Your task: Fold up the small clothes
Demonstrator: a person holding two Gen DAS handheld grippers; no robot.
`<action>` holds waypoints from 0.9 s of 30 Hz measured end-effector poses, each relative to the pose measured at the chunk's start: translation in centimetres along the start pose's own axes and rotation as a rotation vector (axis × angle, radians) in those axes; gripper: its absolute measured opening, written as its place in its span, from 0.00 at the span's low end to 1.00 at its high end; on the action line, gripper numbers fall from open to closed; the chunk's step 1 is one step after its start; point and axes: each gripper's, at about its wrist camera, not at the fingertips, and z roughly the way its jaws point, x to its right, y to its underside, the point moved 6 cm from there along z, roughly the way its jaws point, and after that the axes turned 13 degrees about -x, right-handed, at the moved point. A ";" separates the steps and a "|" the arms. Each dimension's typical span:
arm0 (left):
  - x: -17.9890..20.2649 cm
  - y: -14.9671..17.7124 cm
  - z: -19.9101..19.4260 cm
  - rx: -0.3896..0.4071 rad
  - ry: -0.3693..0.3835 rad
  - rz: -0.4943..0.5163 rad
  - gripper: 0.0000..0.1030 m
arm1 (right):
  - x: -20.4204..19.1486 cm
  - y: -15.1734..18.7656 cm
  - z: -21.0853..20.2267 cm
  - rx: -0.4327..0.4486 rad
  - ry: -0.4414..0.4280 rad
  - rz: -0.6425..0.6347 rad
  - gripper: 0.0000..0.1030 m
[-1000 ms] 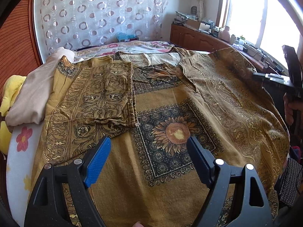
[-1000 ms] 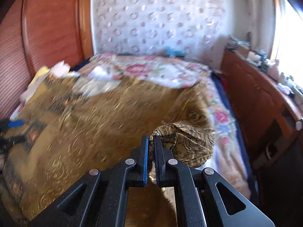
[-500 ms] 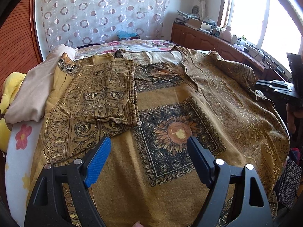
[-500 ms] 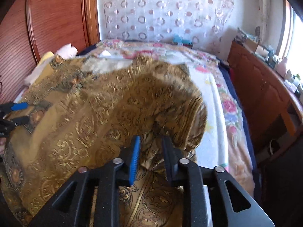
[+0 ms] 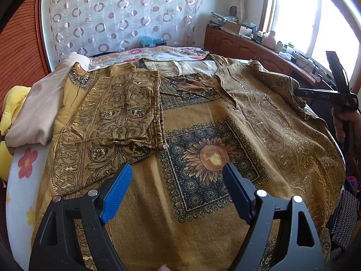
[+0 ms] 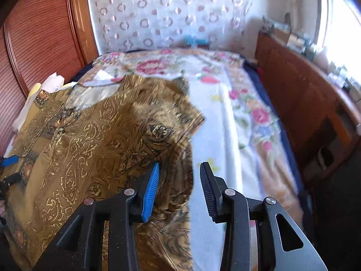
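I see one mustard-gold patterned garment with a sunflower panel [image 5: 203,158] spread across the bed with the white floral sheet [image 6: 225,117], reaching its near and left edges. One sleeve is folded in over the garment's left side [image 5: 121,113]; the other lies folded over toward the right side [image 6: 158,122]. My left gripper [image 5: 177,192] hovers above the near hem, fingers spread wide, gripping nothing. My right gripper [image 6: 179,189] sits at the garment's right edge, fingers apart and empty. One beige cloth [image 5: 38,110] and one yellow item [image 5: 11,106] lie at the bed's left edge.
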 end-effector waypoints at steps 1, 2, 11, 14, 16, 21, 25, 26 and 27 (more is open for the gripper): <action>0.0 0.0 0.0 -0.001 0.000 0.000 0.80 | 0.1 -0.1 -0.4 0.003 -0.009 -0.007 0.35; 0.0 0.0 0.1 -0.003 0.000 0.000 0.80 | -0.2 -0.5 -0.3 0.008 -0.014 -0.017 0.31; 0.1 0.0 0.0 -0.002 -0.002 0.000 0.80 | -5.5 -3.8 -2.9 0.111 -0.090 -0.176 0.08; 0.1 0.0 0.0 -0.003 0.000 -0.001 0.80 | -7.9 -3.3 -3.3 0.118 -0.097 -0.239 0.22; 0.1 0.0 0.0 -0.004 -0.003 0.004 0.80 | -8.3 -2.5 -2.6 0.102 -0.087 -0.259 0.29; 0.0 0.1 0.0 -0.001 -0.004 0.004 0.80 | -7.1 -2.0 -2.1 0.091 -0.055 -0.247 0.32; 0.0 0.1 0.0 0.000 -0.008 0.003 0.80 | -4.7 -2.7 -1.3 0.081 -0.002 -0.169 0.41; 0.0 0.0 0.0 0.001 -0.009 0.003 0.80 | -4.3 -2.9 -0.7 0.069 0.011 -0.150 0.41; 0.0 0.0 0.0 0.001 -0.009 0.003 0.80 | -3.9 -3.1 0.1 0.053 0.018 -0.129 0.41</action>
